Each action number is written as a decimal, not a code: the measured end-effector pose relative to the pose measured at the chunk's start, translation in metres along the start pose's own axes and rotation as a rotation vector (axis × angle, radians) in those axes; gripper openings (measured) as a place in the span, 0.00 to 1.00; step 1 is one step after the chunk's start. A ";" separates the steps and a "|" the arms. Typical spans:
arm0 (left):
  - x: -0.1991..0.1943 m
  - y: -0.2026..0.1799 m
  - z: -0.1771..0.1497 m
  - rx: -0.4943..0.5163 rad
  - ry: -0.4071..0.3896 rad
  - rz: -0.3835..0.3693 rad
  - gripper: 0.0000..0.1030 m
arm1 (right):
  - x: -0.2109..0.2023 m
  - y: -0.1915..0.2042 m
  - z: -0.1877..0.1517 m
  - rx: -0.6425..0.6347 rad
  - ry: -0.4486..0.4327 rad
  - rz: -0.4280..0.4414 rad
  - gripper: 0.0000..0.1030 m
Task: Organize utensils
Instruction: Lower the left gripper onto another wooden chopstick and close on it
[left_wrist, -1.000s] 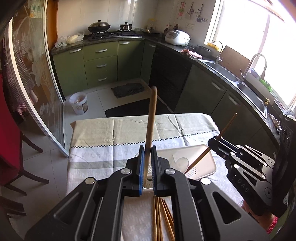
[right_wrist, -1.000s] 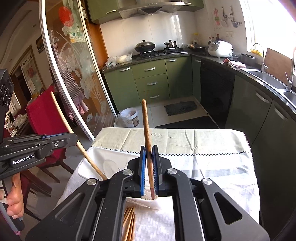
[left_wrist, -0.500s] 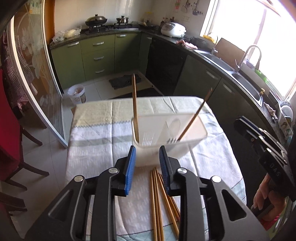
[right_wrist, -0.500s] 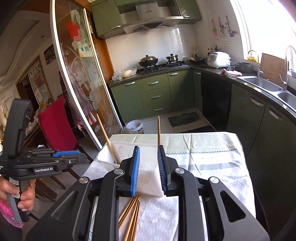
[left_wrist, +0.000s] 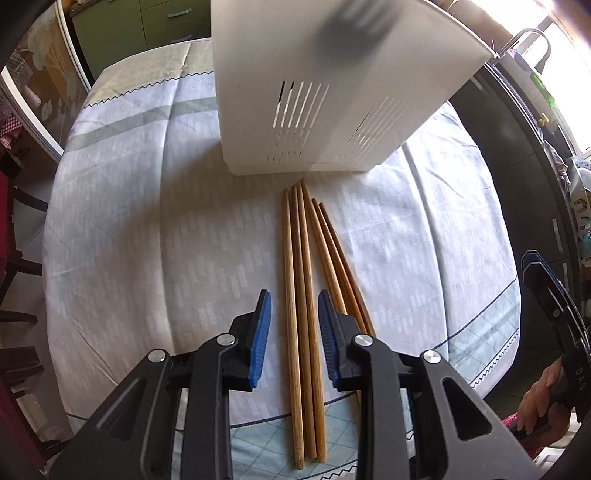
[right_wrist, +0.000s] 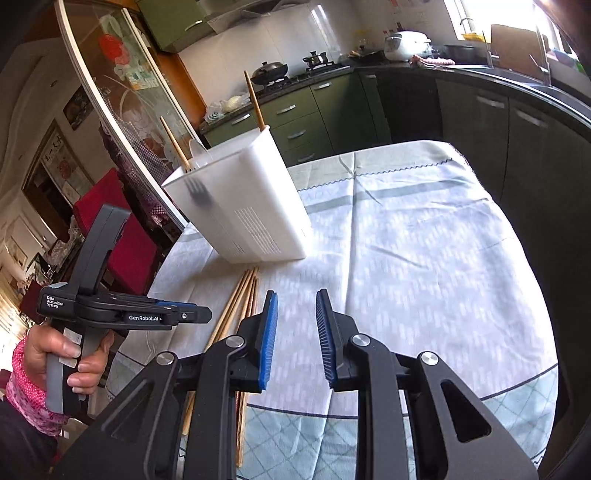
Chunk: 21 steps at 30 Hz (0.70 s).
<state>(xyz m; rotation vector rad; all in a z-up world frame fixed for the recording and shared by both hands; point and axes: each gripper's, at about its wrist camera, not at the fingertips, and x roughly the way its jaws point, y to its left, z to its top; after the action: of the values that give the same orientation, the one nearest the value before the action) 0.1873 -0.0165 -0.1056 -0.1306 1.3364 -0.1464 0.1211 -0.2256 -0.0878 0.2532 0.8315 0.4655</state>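
Several wooden chopsticks lie side by side on the tablecloth in front of a white slotted utensil holder. My left gripper is open, low over them, its jaws on either side of the left chopsticks. In the right wrist view the holder holds two upright chopsticks, a spoon and a fork. My right gripper is open and empty, above bare cloth to the right of the chopsticks. The left gripper shows there too, held by a hand.
The table has a pale patterned cloth. A red chair and a glass sliding door stand to its left. Green kitchen cabinets and dark counters run behind and along the right.
Both grippers let go of the chopsticks they stood in the holder and opened. They pulled back and down; the left one now hovers over the chopsticks on the cloth.
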 end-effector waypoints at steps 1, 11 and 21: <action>0.004 0.000 0.002 0.000 0.006 0.009 0.24 | 0.002 -0.002 -0.002 0.006 0.006 0.002 0.21; 0.019 -0.001 0.000 0.016 0.031 0.062 0.23 | 0.012 0.003 -0.001 0.011 0.030 0.019 0.29; 0.034 -0.018 -0.005 0.056 0.042 0.087 0.12 | 0.025 0.009 -0.004 -0.009 0.063 0.021 0.30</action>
<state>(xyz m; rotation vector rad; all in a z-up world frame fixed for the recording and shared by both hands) 0.1893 -0.0405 -0.1364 -0.0220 1.3759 -0.1135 0.1301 -0.2052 -0.1031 0.2404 0.8892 0.4993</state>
